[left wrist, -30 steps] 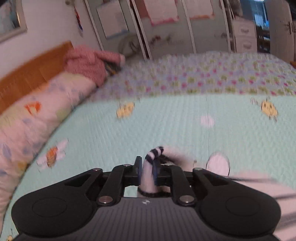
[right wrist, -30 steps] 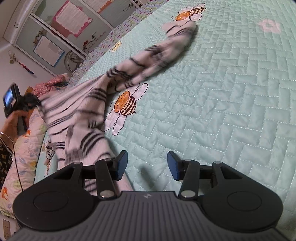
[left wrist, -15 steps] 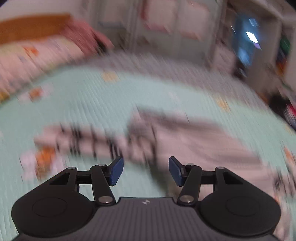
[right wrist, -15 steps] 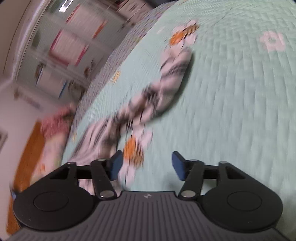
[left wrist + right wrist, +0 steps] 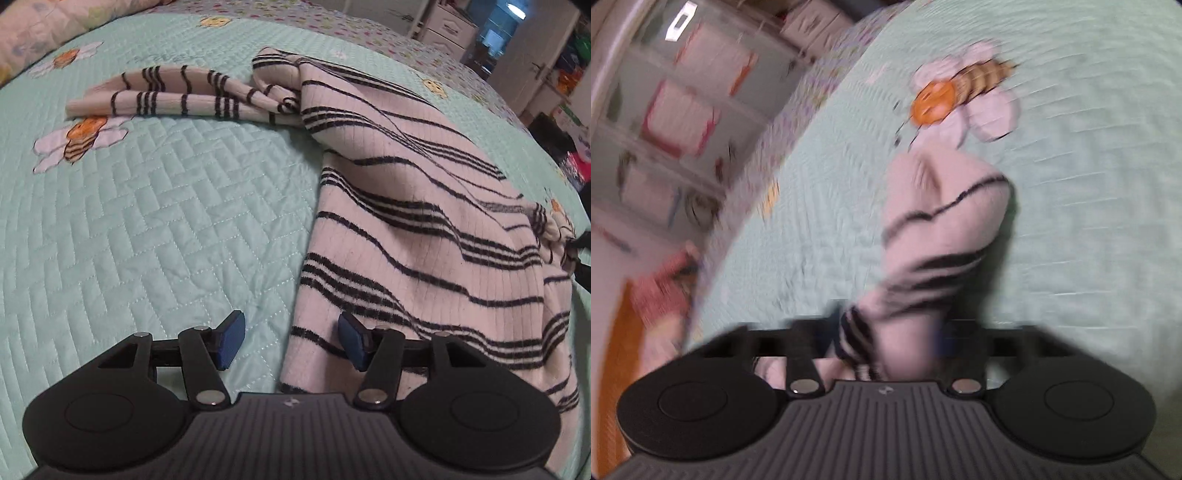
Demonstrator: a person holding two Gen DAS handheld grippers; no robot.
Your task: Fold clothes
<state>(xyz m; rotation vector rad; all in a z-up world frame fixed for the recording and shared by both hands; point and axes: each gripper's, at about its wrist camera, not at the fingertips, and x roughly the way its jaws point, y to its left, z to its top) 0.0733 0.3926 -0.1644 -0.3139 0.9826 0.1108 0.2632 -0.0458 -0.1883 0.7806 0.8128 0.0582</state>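
Left gripper (image 5: 290, 341) spread wide, low over striped sweater (image 5: 417, 236) hem on mint quilt (image 5: 155, 206). Body running away rightward; sleeve (image 5: 173, 94) lying crosswise, cuff pointing left. Right gripper (image 5: 886, 341) blurred around striped cloth; grip impossible to judge.

The bed is covered by a mint-green quilt (image 5: 155, 206) stitched in a zigzag block pattern. Appliquéd bees on white flowers are spread across it: one bee (image 5: 79, 138) lies at the left of the left wrist view, and another bee (image 5: 960, 96) appears blurred near the top of the right wrist view. A floral-print border (image 5: 332, 22) runs along the far edge of the quilt. A patterned pillow (image 5: 44, 26) lies at the upper left. A white drawer unit (image 5: 448, 29) and a white door (image 5: 535, 62) stand beyond the bed. A white cabinet (image 5: 676, 122) with pink-edged panels fills the blurred left side of the right wrist view.
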